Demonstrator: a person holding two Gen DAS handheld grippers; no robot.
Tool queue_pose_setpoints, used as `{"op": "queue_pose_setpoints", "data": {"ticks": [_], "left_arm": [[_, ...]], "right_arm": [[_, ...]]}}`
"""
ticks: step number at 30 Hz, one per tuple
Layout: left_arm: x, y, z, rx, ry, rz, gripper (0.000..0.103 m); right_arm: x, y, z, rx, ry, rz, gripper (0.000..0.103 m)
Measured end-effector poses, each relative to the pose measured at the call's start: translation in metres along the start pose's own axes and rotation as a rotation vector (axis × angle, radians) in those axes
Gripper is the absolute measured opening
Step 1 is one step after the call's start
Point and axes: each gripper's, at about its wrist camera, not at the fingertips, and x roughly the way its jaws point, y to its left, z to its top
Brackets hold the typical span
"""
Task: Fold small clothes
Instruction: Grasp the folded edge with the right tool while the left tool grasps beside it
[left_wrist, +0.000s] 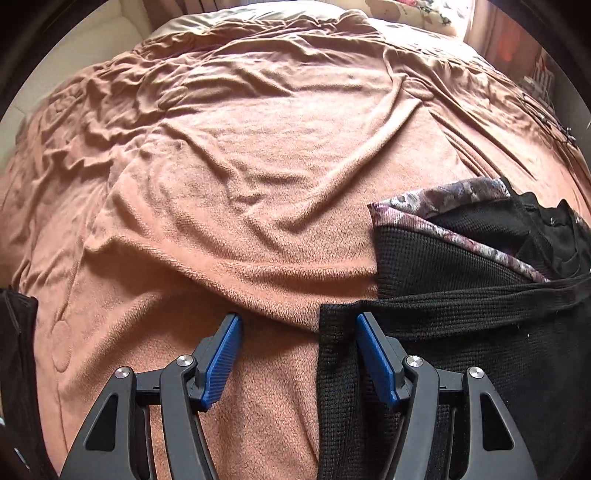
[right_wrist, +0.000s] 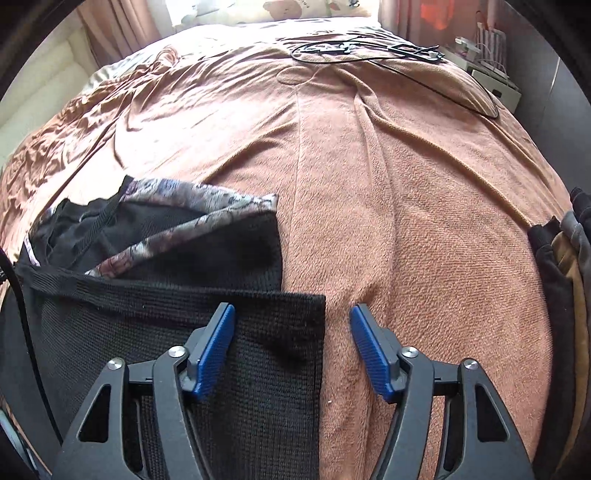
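- Since the black knit (left_wrist: 461, 369) lies flat on the near part of the bed, I take it as the piece to fold; a second black piece with a floral lining (left_wrist: 454, 236) sits just behind it, touching or overlapping its far edge.
- In the left view, the knit's side edge runs between the fingers of my left gripper (left_wrist: 299, 354): jaws apart, one pad over the blanket (left_wrist: 229, 155), the other over the knit, nothing pinched.
- In the right view, my right gripper (right_wrist: 293, 350) straddles the opposite side edge near the far corner, jaws likewise apart and empty.
- Whether either set of pads touches the cloth I cannot tell.
- Risk: the plush blanket is loose and wrinkled, so a close here could catch blanket with the knit and drag both.
- Risk: a black strap (right_wrist: 51, 280) crosses the knit's far edge; lifting could snag it and pull the lined piece along.
- Risk: grips at uneven depth would skew the fold.
- Further out, cables (right_wrist: 369, 50) lie at the far end of the bed, and more dark clothes (right_wrist: 561, 266) sit at its right edge, well apart.
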Motion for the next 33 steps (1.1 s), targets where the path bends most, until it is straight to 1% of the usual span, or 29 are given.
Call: {"op": "queue_pose_setpoints", "data": {"ticks": [1, 2, 3, 6, 9, 11, 13, 14, 15, 16, 18, 19, 22, 23, 24, 25, 26, 28, 29, 33], "left_arm": [[-0.002, 0.001, 0.000, -0.003, -0.007, -0.007, 0.063], [-0.004, 0.002, 0.000, -0.005, -0.014, -0.019, 0.060], [-0.007, 0.004, -0.001, -0.008, -0.022, -0.036, 0.059], [-0.018, 0.007, -0.003, -0.009, -0.051, -0.079, 0.059], [-0.021, 0.005, -0.006, 0.011, -0.056, -0.087, 0.058], [-0.017, 0.000, -0.009, 0.036, -0.041, -0.091, 0.049], [-0.010, -0.003, -0.011, 0.046, -0.017, -0.080, 0.044], [-0.005, -0.003, -0.012, 0.047, -0.006, -0.080, 0.040], [-0.002, -0.003, -0.013, 0.044, 0.001, -0.094, 0.038], [0.000, -0.004, -0.013, 0.041, -0.002, -0.103, 0.035], [0.000, -0.006, -0.012, 0.047, -0.014, -0.101, 0.034], [0.001, -0.006, -0.011, 0.049, -0.013, -0.101, 0.033], [0.003, -0.005, -0.009, 0.039, -0.005, -0.106, 0.033], [0.002, -0.005, -0.009, 0.037, -0.006, -0.106, 0.032], [0.001, -0.007, -0.009, 0.039, -0.008, -0.108, 0.029], [0.001, -0.008, -0.010, 0.042, -0.009, -0.113, 0.022], [0.000, -0.010, -0.010, 0.043, -0.014, -0.107, 0.016], [-0.003, -0.014, -0.011, 0.053, -0.026, -0.087, 0.011], [-0.004, -0.015, -0.011, 0.055, -0.033, -0.075, 0.009], [-0.019, -0.011, -0.009, 0.043, -0.072, -0.069, 0.007]], "right_arm": [[-0.002, -0.002, -0.001, 0.008, -0.002, 0.010, 0.053], [-0.003, -0.004, -0.002, 0.016, -0.004, 0.024, 0.051], [-0.006, -0.005, -0.004, 0.021, -0.007, 0.038, 0.047], [-0.015, -0.010, -0.009, 0.030, -0.025, 0.091, 0.045], [-0.022, -0.015, -0.015, 0.036, -0.027, 0.122, 0.045], [-0.021, -0.017, -0.016, 0.031, -0.020, 0.124, 0.045], [-0.017, -0.019, -0.017, 0.028, -0.009, 0.120, 0.045], [-0.015, -0.019, -0.015, 0.028, -0.002, 0.122, 0.044], [-0.011, -0.019, -0.016, 0.027, 0.006, 0.127, 0.040], [-0.010, -0.019, -0.016, 0.025, 0.010, 0.126, 0.038], [-0.009, -0.016, -0.011, 0.015, 0.011, 0.119, 0.036], [-0.009, -0.015, -0.011, 0.013, 0.010, 0.117, 0.033], [-0.006, -0.015, -0.008, 0.019, 0.006, 0.124, 0.029], [-0.006, -0.016, -0.007, 0.021, 0.003, 0.130, 0.027], [-0.006, -0.016, -0.007, 0.020, 0.001, 0.135, 0.024], [-0.005, -0.015, -0.008, 0.019, 0.000, 0.137, 0.020], [-0.005, -0.013, -0.009, 0.013, -0.001, 0.138, 0.019], [-0.006, -0.011, -0.010, 0.000, -0.007, 0.134, 0.012], [-0.008, -0.010, -0.010, -0.004, -0.011, 0.133, 0.011], [-0.024, -0.006, -0.011, -0.028, -0.054, 0.116, 0.007]]}}
